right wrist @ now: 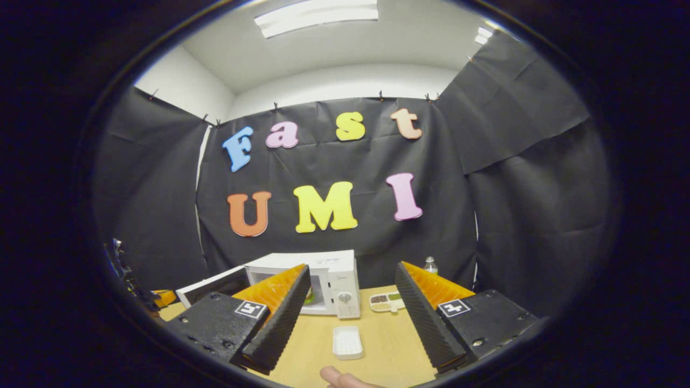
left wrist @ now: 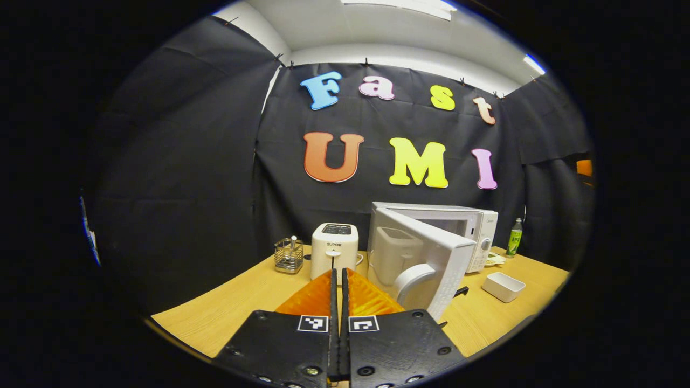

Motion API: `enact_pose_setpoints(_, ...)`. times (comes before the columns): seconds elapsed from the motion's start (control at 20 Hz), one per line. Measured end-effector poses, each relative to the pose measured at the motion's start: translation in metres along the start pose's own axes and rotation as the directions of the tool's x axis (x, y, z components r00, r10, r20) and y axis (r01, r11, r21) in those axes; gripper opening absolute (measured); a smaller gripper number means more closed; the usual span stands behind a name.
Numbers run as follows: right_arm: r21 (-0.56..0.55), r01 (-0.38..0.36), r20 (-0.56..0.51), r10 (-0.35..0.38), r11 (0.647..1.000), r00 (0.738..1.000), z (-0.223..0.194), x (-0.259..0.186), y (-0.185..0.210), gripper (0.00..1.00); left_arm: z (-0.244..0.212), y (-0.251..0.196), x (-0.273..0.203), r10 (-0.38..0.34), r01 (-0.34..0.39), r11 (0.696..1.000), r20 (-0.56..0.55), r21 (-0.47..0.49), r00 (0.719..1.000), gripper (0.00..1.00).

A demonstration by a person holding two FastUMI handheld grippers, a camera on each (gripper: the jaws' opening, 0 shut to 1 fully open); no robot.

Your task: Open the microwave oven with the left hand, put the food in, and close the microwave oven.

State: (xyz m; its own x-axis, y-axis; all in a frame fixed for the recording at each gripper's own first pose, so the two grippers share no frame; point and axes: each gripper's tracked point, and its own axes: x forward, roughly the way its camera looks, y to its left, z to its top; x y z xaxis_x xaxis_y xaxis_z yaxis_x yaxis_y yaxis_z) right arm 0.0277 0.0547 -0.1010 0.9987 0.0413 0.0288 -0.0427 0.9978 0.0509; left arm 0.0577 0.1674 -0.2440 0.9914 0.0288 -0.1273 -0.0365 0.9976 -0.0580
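The white microwave [left wrist: 474,226] stands at the back of the wooden table [left wrist: 237,302], its door [left wrist: 431,264] swung open toward me with the curved handle facing out. My left gripper [left wrist: 339,273] is shut with nothing in it, just left of that door. In the right gripper view the microwave [right wrist: 337,275] shows its open door [right wrist: 213,288] at the left. A small plate of food [right wrist: 386,302] lies right of the microwave, also seen as the plate [left wrist: 493,260]. My right gripper [right wrist: 350,265] stands wide open and empty above the table.
A white toaster [left wrist: 334,248] and a wire holder [left wrist: 288,256] stand left of the microwave. A white rectangular dish [right wrist: 347,342] lies mid-table. A green bottle [left wrist: 515,237] stands at the back right. A fingertip [right wrist: 337,377] shows at the bottom edge.
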Motion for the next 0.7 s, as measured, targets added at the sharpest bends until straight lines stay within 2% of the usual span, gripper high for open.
enact_pose_setpoints(0.05,0.0,0.003,0.004,-0.003,1.0,1.0,0.002,-0.004,-0.006,1.0,-0.001,-0.01,0.001,-0.019,0.019,1.0,-0.002,0.01,1.0,0.0)
enact_pose_setpoints(0.2,-0.011,0.015,0.026,-0.014,1.0,1.0,0.009,-0.011,-0.019,1.0,-0.002,-0.032,0.004,-0.06,0.06,0.997,0.004,0.046,0.998,0.0)
enact_pose_setpoints(0.35,-0.013,0.009,0.031,-0.009,1.0,0.999,0.011,-0.017,-0.028,1.0,-0.006,-0.063,0.003,-0.149,0.149,0.989,-0.004,0.018,0.989,0.0)
enact_pose_setpoints(0.45,-0.005,0.014,0.028,-0.014,1.0,1.0,0.009,-0.017,-0.038,1.0,-0.005,-0.077,0.008,-0.175,0.175,0.984,-0.003,0.021,0.985,0.0)
enact_pose_setpoints(0.7,0.009,0.022,0.039,-0.022,1.0,0.999,0.01,-0.023,-0.06,1.0,-0.011,-0.126,0.035,-0.29,0.291,0.956,-0.041,0.038,0.956,0.0)
